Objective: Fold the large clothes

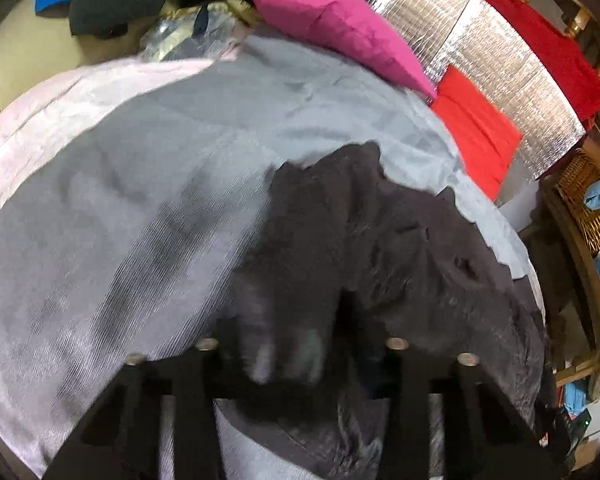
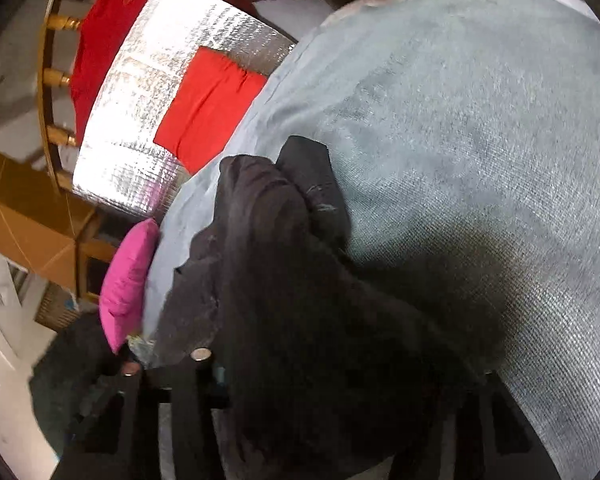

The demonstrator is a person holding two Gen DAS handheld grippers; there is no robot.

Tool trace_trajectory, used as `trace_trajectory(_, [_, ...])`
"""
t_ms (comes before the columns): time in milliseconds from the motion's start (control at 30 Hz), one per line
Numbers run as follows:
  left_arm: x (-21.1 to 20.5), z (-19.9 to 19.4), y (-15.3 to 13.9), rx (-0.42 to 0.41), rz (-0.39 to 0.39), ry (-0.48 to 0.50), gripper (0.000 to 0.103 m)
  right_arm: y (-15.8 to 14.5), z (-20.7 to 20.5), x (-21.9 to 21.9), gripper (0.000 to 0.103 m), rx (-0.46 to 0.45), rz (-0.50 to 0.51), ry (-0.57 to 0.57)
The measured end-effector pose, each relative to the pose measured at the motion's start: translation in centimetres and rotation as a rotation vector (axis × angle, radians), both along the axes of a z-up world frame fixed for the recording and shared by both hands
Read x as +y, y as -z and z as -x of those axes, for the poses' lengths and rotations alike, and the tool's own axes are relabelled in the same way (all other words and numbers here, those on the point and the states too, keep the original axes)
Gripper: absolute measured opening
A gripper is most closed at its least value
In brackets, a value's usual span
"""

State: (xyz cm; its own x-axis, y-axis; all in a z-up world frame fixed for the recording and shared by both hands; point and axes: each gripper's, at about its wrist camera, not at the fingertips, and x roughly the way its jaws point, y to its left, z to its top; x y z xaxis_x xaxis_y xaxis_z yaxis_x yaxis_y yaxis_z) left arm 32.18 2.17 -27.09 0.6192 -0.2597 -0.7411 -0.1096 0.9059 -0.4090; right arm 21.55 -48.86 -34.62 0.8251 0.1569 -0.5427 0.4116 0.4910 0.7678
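While the dark garment (image 1: 380,248) lies bunched on the grey sheet (image 1: 140,200), the left tongs (image 1: 300,356) are narrowed on its near fold. The right tongs (image 2: 332,364) are buried under a thick fold of it; their grip cannot be told. A pink pillow (image 1: 340,20) lies well beyond.

Left wrist view, blurred. Dark garment (image 1: 380,248) lay crumpled on grey bed cover (image 1: 160,200), bunched up into the left gripper (image 1: 300,344); whether the pads pressed the cloth could not be told. Pink pillow (image 1: 332,20) sat at the cover's far edge, red cloth (image 1: 476,128) beside it against silver foil sheet (image 1: 480,40). Wicker basket (image 1: 592,200) at right.
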Motion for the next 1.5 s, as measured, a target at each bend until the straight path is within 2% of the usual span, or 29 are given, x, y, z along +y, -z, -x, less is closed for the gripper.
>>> trace_trajectory(133, [-1.7,0.3,-0.8,-0.056,-0.098,0.009,0.025,-0.3,-0.4,0.2,0.045,0.02,0.016,0.011])
trace_trajectory(233, [-2.0,0.3,-1.2,-0.086,-0.087,0.008,0.021,-1.3,-0.9,0.6,0.041,0.05,0.057,0.011])
trace_trajectory(333, [-1.3,0.9,-1.9,-0.117,-0.045,0.02,0.019,-2.7,-0.3,0.9,0.037,0.053,0.099,0.012])
trace_trajectory(400, [-1.7,1.2,-2.6,-0.156,-0.056,0.042,0.019,-4.0,0.1,1.4,0.036,0.033,0.132,0.01])
trace_trajectory(467, [-1.6,1.4,-2.8,-0.161,-0.062,0.055,0.019,-4.8,0.3,2.0,0.036,0.028,0.169,0.004])
trace_trajectory(533, [-1.1,0.6,-2.1,-0.109,-0.044,0.05,0.027,-4.1,0.6,2.2,0.036,0.051,0.176,0.004])
trace_trajectory(600, [-0.4,-0.1,-0.8,-0.027,-0.003,0.035,0.055,-2.9,1.2,2.2,0.039,0.067,0.167,-0.004])
trace_trajectory(667, [0.2,-0.4,0.0,0.022,0.044,0.023,0.061,-2.2,1.7,1.9,0.042,0.061,0.114,0.004])
trace_trajectory(700, [0.2,-0.4,0.2,0.03,0.041,0.02,0.067,-2.0,2.0,1.8,0.056,0.07,0.084,0.008])
trace_trajectory(733, [0.2,-0.4,0.3,0.037,0.039,0.024,0.068,-1.9,2.1,1.7,0.062,0.086,0.054,0.004])
trace_trajectory(833, [-0.3,-0.3,0.6,0.041,0.02,0.045,0.069,-2.2,2.6,1.7,0.064,0.087,0.037,-0.016])
trace_trajectory(867, [-0.3,-0.2,0.6,0.036,0.016,0.049,0.069,-2.3,2.7,1.7,0.064,0.081,0.041,-0.02])
trace_trajectory(933, [-0.6,0.2,0.6,0.017,-0.008,0.053,0.058,-2.4,2.8,1.7,0.064,0.069,0.037,-0.029])
trace_trajectory(1000, [-0.6,0.5,0.4,-0.01,-0.018,0.056,0.035,-2.3,2.2,1.8,0.062,0.081,0.059,-0.044])
trace_trajectory(1033, [-0.5,0.6,0.2,-0.033,-0.021,0.063,0.031,-2.3,1.9,1.9,0.056,0.091,0.084,-0.052])
trace_trajectory(1067, [-0.7,0.7,-0.1,-0.054,-0.034,0.075,0.026,-2.6,1.7,2.2,0.043,0.091,0.111,-0.056])
trace_trajectory(1167, [-1.3,1.5,-1.2,-0.106,-0.079,0.098,0.022,-4.4,1.4,3.0,0.037,0.064,0.218,-0.067])
trace_trajectory(1267, [-1.8,1.9,-1.7,-0.12,-0.109,0.111,0.022,-6.0,1.4,3.2,0.037,0.019,0.275,-0.075])
trace_trajectory(1333, [-2.4,2.2,-1.8,-0.106,-0.18,0.116,0.028,-5.0,1.3,2.7,0.037,0.036,0.269,-0.083])
trace_trajectory(1367, [-2.8,2.4,-2.1,-0.109,-0.227,0.124,0.033,-4.1,1.3,2.4,0.04,0.054,0.25,-0.094])
trace_trajectory(1433, [-3.2,3.1,-2.7,-0.132,-0.301,0.128,0.054,-2.7,1.9,1.7,0.056,0.066,0.2,-0.098])
trace_trajectory(1467, [-3.4,3.7,-3.2,-0.161,-0.349,0.127,0.069,-2.1,2.6,1.2,0.062,0.069,0.164,-0.092])
trace_trajectory(1500, [-3.5,4.0,-3.5,-0.183,-0.376,0.125,0.073,-1.8,3.2,0.6,0.062,0.06,0.137,-0.092])
